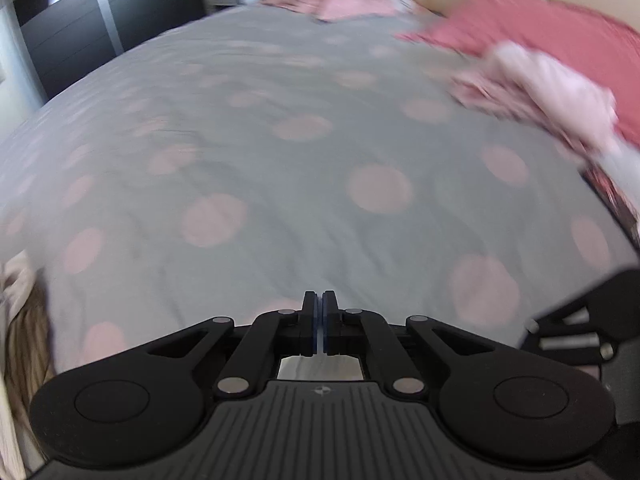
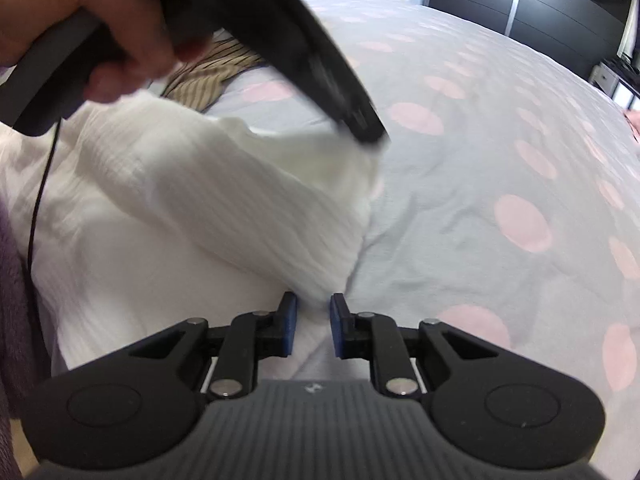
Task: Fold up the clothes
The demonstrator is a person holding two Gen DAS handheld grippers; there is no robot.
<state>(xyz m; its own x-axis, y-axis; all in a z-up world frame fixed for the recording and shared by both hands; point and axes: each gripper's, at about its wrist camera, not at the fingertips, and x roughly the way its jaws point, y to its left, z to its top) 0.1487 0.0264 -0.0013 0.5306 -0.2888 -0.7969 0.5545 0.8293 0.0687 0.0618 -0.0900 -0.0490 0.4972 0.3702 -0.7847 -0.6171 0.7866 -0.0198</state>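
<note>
L wrist view: left tongs point(image 1: 319, 312) clenched, pads pressed flat together w/ nothing visible between them in this view, over a grey bedspread point(image 1: 280, 152) w/ pink dots. Only this view shows the far end of the bed: red pillow point(image 1: 540, 36) by the headboard, pale pink pillow point(image 1: 348, 0) beside it, and a blurred heap of pink and white clothes point(image 1: 532, 88) just in front of the red pillow. Edge of the other tool shows at lower right.

R wrist view alone shows the white ribbed garment point(image 2: 180, 184), lying on the bedspread's left part. The person's hand point(image 2: 92, 28) grips the left tool's handle above it; that tool's tip is down at the garment's far raised edge, blurred, so can't tell if cloth is caught there. Right tongs point(image 2: 313, 312) are partly parted, near corner of the garment bunched between the blue pads and grasped. Striped brown cloth point(image 2: 208, 76) lies beyond the garment.
</note>
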